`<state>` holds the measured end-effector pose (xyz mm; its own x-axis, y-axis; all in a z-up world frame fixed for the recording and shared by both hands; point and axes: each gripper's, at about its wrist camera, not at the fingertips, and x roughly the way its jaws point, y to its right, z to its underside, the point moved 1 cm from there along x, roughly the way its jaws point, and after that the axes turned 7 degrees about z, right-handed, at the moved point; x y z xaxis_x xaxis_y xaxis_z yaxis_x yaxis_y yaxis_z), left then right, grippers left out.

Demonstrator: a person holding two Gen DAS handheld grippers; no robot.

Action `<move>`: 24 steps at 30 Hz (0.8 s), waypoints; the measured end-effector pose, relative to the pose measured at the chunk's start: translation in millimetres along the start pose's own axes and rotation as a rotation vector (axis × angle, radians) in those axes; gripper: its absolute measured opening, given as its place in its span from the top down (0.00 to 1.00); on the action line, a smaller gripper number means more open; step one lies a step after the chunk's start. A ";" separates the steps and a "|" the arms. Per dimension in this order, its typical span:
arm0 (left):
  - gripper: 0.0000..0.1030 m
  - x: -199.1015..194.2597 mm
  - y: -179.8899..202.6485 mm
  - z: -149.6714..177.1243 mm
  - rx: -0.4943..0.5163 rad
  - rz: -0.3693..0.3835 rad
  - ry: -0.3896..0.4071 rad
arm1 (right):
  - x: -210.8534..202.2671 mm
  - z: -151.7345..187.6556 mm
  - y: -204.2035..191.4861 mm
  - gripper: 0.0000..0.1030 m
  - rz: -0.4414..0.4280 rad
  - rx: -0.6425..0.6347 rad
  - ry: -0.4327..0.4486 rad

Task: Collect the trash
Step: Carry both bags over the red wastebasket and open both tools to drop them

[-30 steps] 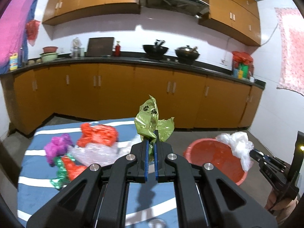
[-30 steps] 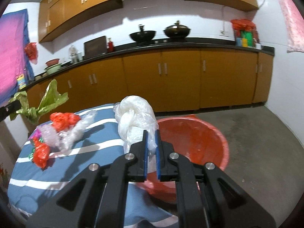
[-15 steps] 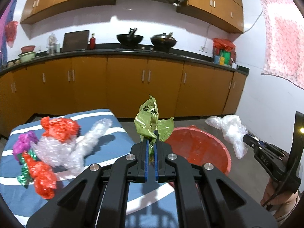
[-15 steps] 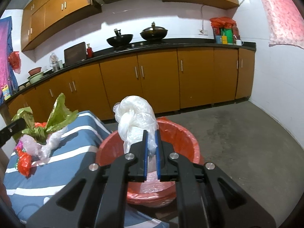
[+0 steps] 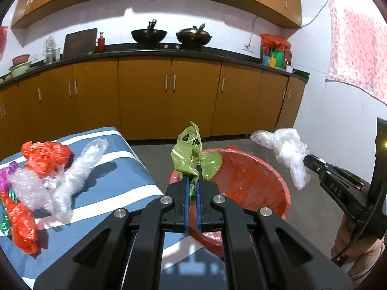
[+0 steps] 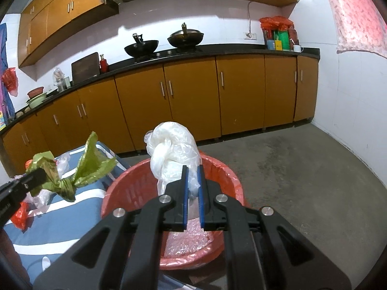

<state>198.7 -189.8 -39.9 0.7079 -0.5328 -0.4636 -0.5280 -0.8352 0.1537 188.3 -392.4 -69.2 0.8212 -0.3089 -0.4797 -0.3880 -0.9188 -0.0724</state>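
Orange kitchen cabinets (image 5: 169,101) under a dark worktop fill the background, with 2 woks (image 5: 148,35) on the stove. From the left wrist view, the left gripper (image 5: 192,181) has its jaws clenched on a crumpled green bag (image 5: 187,152) with paw prints, held up over the near rim of a red basin (image 5: 266,181) that sits on the floor at 3 o'clock of the blue striped desk (image 5: 135,183). More trash lies on the desk at 9 o'clock: a red bag (image 5: 43,157), clear plastic wrap (image 5: 77,169), and another red bag (image 5: 23,227). At 3 o'clock, the right gripper (image 5: 307,160) grasps a white plastic bag (image 5: 287,152).

From the right wrist view, the right gripper (image 6: 192,176) has its jaws clenched on the white plastic bag (image 6: 171,149) above the red basin (image 6: 130,181), which already contains bubble wrap (image 6: 188,236). At 9 o'clock, the left gripper (image 6: 36,176) holds the green bag (image 6: 92,166) over the desk (image 6: 72,217) edge.
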 end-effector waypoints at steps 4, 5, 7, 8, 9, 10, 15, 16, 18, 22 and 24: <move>0.96 12.7 4.8 2.1 0.005 0.014 -0.013 | 10.2 -1.4 1.6 0.92 0.000 0.005 -0.002; 0.96 14.3 6.0 2.8 0.004 0.016 -0.013 | 12.6 -0.8 1.3 0.92 0.001 0.006 -0.003; 0.96 20.1 9.3 4.2 0.005 0.022 -0.018 | 17.2 -2.3 1.9 0.92 0.000 0.009 -0.004; 0.96 22.7 11.0 4.7 0.006 0.023 -0.019 | 19.9 -3.1 1.9 0.92 -0.001 0.011 -0.004; 0.96 25.1 13.0 5.3 0.007 0.027 -0.021 | 22.3 -3.8 1.9 0.92 -0.001 0.013 -0.004; 0.96 28.1 14.8 6.1 0.010 0.032 -0.024 | 24.6 -4.2 1.6 0.92 -0.003 0.014 -0.003; 0.89 40.8 17.5 10.5 0.006 0.042 -0.057 | 32.3 -3.2 2.7 0.83 -0.029 0.024 -0.003; 0.79 42.1 16.7 12.3 0.005 0.039 -0.064 | 32.3 -1.6 3.4 0.77 -0.032 0.026 -0.004; 0.63 41.9 14.2 14.3 0.002 0.036 -0.062 | 31.6 1.5 5.6 0.72 -0.033 0.028 -0.006; 0.61 41.1 8.4 16.7 -0.010 0.025 -0.068 | 28.2 7.2 12.3 0.71 -0.023 0.036 -0.015; 0.61 38.5 6.0 16.7 -0.008 0.016 -0.067 | 26.0 7.5 14.9 0.71 -0.017 0.036 -0.016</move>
<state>214.9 -213.1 -71.4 0.6665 -0.5360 -0.5181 -0.5348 -0.8280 0.1686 200.7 -412.3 -89.3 0.8214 -0.2888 -0.4918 -0.3887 -0.9146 -0.1120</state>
